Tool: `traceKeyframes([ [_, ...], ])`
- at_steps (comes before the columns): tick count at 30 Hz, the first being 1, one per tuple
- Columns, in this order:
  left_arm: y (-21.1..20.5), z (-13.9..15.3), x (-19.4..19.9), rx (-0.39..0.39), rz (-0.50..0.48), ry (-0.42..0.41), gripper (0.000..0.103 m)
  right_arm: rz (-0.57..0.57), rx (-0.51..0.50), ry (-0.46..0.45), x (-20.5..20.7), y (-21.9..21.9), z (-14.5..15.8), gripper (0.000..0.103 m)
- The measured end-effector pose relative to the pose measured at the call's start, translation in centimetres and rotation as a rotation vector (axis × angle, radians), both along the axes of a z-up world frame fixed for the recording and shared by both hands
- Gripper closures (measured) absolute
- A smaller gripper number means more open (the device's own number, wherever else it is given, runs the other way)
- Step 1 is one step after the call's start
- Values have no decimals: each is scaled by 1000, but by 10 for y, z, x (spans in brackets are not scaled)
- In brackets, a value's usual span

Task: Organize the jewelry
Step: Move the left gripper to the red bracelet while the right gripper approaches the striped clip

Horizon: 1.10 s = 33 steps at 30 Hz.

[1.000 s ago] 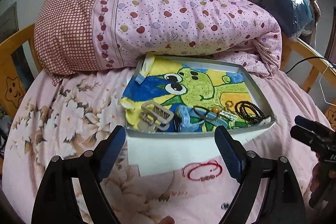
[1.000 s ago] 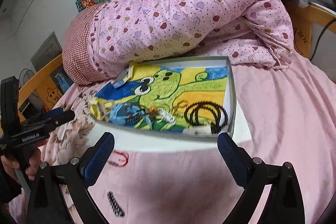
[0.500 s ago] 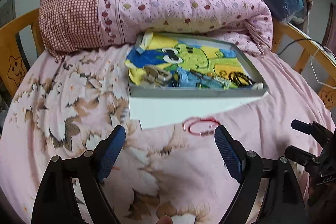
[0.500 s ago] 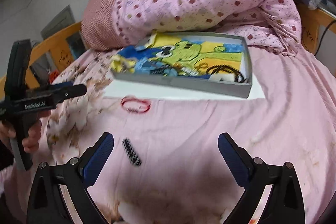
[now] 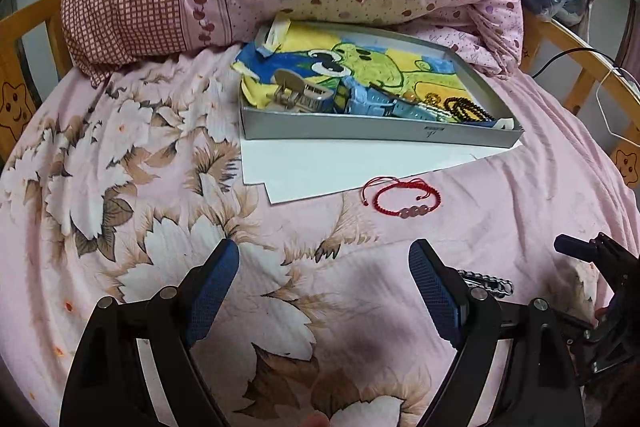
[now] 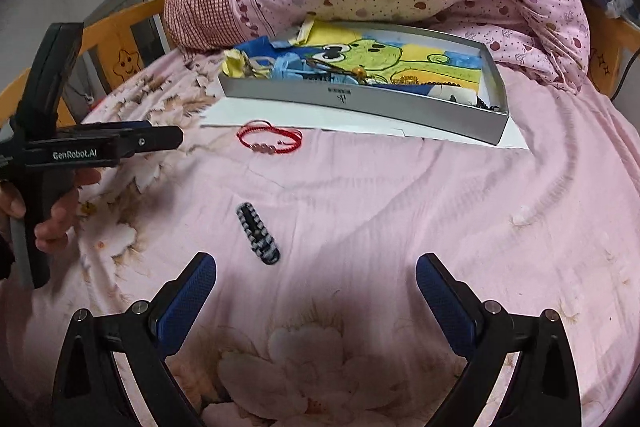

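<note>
We have both grippers empty above the bedsheet, the left gripper (image 5: pixel 324 259) and the right gripper (image 6: pixel 316 273) each with jaws spread wide. Two pieces lie outside the grey tray (image 6: pixel 360 101): the red cord bracelet (image 6: pixel 270 141) just beside the white paper (image 5: pixel 320 167) under the tray, and the black-and-white beaded bracelet (image 6: pixel 258 233) nearer to us. We think the beaded one comes first, because it lies close before the right gripper. We should bring the pads down across its narrow width, pinch the beads only and not the soft sheet, then lift slowly.

Bed (image 5: pixel 160 187) under tray (image 5: pixel 380 135), bracelets (image 5: pixel 404 201)
</note>
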<state>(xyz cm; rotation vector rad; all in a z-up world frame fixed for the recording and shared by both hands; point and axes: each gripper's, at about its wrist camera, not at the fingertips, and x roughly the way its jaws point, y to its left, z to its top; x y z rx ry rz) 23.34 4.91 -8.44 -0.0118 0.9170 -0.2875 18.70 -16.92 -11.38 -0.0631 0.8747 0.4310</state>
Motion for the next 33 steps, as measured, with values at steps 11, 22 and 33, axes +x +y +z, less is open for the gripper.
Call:
traceKeyframes([
  [11,-1,-12,0,5,30,1,20,-59,31,28,21,1,-9,2],
  [22,-8,-18,10,36,-29,-13,20,-81,44,46,38,5,-14,2],
  [33,3,-32,21,-16,-19,19,20,-10,77,56,85,10,-11,2],
])
